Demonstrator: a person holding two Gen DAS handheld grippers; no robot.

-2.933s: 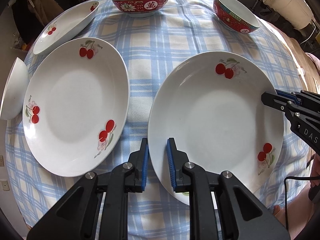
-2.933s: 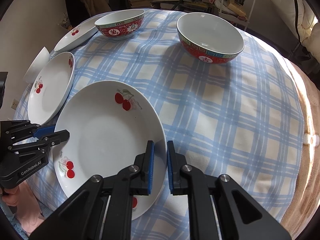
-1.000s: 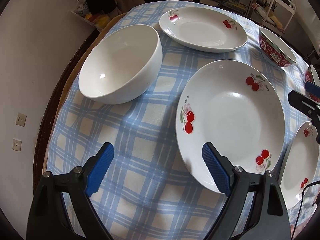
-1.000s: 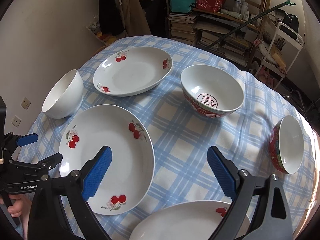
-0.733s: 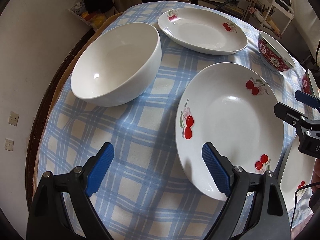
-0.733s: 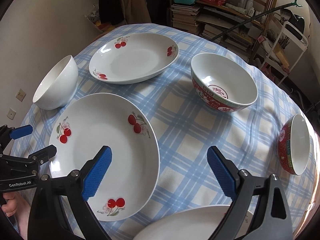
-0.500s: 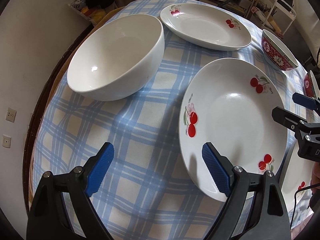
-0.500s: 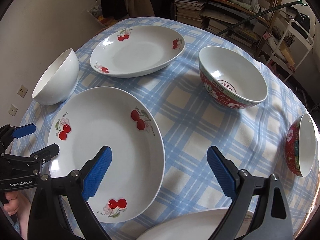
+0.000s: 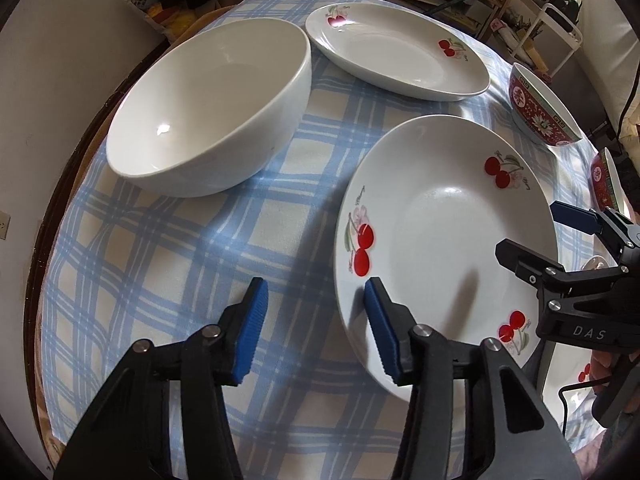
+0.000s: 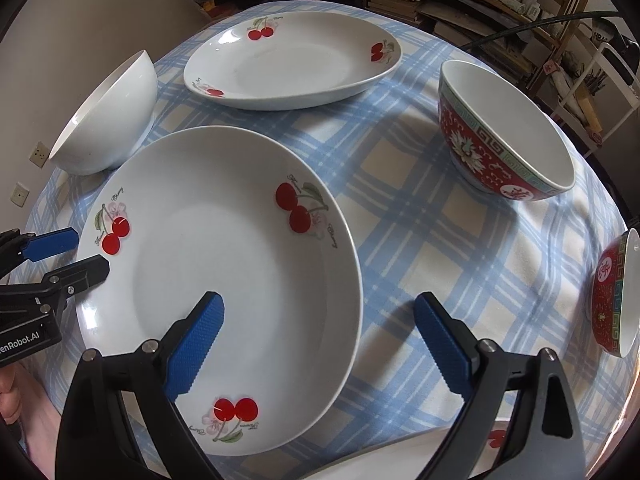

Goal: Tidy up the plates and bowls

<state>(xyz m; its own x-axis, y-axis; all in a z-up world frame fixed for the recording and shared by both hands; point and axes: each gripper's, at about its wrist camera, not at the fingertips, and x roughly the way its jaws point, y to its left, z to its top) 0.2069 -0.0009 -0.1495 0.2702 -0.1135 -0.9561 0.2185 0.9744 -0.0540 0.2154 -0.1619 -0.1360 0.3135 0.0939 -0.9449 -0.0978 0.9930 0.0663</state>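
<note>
A white cherry plate (image 9: 440,240) (image 10: 224,280) lies on the checked tablecloth between both grippers. My left gripper (image 9: 316,312) straddles the plate's left rim, one blue pad over the cloth and one over the plate. Its jaws are closing and the pads do not touch the rim. My right gripper (image 10: 320,340) stands wide open over the opposite rim, one pad above the plate and one above the cloth. Each gripper also shows in the other's view: the right gripper (image 9: 526,228), the left gripper (image 10: 90,254).
A white bowl (image 9: 208,108) (image 10: 108,116) and a second cherry plate (image 9: 396,52) (image 10: 292,60) sit behind. A red patterned bowl (image 10: 500,140) and a smaller red bowl (image 10: 616,296) stand to the right. A third cherry plate (image 10: 400,456) lies nearest. Shelves crowd the background.
My left gripper's jaws have narrowed around the plate's rim. My right gripper has sunk closer to the plate, still wide open. Earlier still, both jaws were nearly shut at another plate.
</note>
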